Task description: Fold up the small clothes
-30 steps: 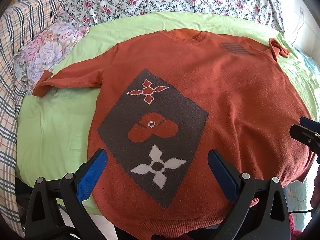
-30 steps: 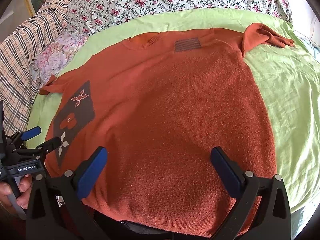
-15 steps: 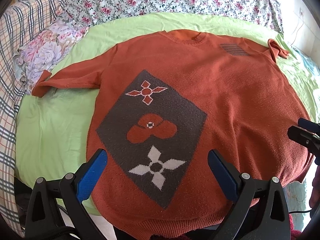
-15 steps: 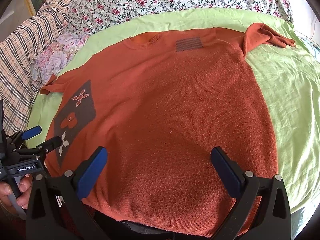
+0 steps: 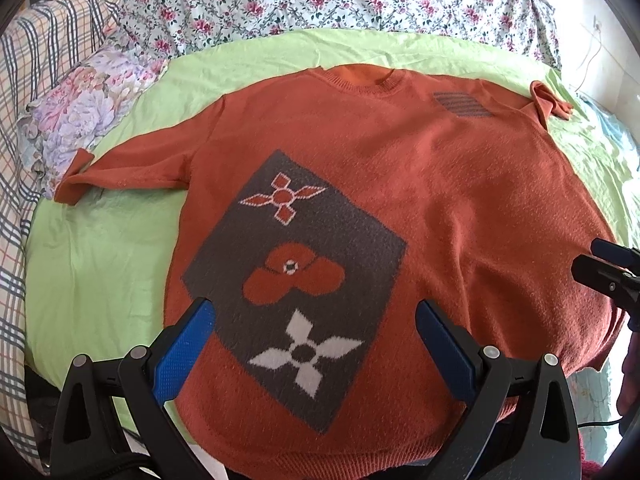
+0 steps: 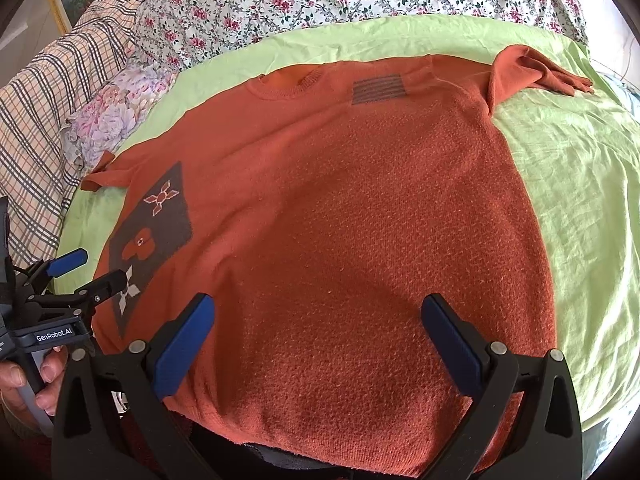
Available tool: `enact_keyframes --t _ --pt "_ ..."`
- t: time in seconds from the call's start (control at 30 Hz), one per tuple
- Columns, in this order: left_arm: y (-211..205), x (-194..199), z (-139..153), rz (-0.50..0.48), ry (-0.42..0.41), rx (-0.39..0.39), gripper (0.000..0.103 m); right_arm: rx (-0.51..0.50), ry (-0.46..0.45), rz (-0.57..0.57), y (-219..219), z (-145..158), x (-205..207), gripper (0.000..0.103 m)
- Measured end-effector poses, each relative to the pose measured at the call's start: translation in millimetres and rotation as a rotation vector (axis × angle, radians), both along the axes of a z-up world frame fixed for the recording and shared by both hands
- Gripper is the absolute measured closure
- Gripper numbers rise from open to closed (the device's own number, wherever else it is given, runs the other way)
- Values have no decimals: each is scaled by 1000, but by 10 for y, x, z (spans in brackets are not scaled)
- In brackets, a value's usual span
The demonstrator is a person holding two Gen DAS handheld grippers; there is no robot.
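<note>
Across the bed's green sheet (image 5: 100,264), the orange sweater (image 5: 460,200) lies flat, face up, sleeves spread, hem at the near edge, presumably laid out for a first fold. Its grey patch (image 5: 296,280) bears three flower motifs. Left claw (image 5: 312,344) and right claw (image 6: 320,336) hover over the hem, jaws apart, holding nothing.

Bright daylight fills both views, strongest at the upper right, where the wall (image 5: 600,20) washes out to near white. Shadows are soft; a dim patch lies on the sweater (image 6: 360,288) between the right gripper's fingers (image 6: 452,344). Focus is sharp. Fisheye bending curves the bed's edges, and dark vignetting fills the corners.
</note>
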State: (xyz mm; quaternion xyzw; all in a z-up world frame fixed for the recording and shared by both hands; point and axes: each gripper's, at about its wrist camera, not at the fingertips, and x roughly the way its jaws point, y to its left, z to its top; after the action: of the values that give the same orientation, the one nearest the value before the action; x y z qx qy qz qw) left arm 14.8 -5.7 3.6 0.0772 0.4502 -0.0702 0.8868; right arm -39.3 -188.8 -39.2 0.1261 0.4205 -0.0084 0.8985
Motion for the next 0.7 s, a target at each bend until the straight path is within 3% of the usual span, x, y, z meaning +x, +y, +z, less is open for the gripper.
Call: enact_keyframes --t 0.13,0.4,0.7 --pt "-21 76 14 -15 -15 -21 2 11 33 -16 -94 31 48 0" --pt "-83 320 53 -31 -3 -38 2 41 -4 -43 -305 70 154 0" --pt "-108 648 100 -7 13 -41 2 188 -46 -152 -1029 182 428 0"
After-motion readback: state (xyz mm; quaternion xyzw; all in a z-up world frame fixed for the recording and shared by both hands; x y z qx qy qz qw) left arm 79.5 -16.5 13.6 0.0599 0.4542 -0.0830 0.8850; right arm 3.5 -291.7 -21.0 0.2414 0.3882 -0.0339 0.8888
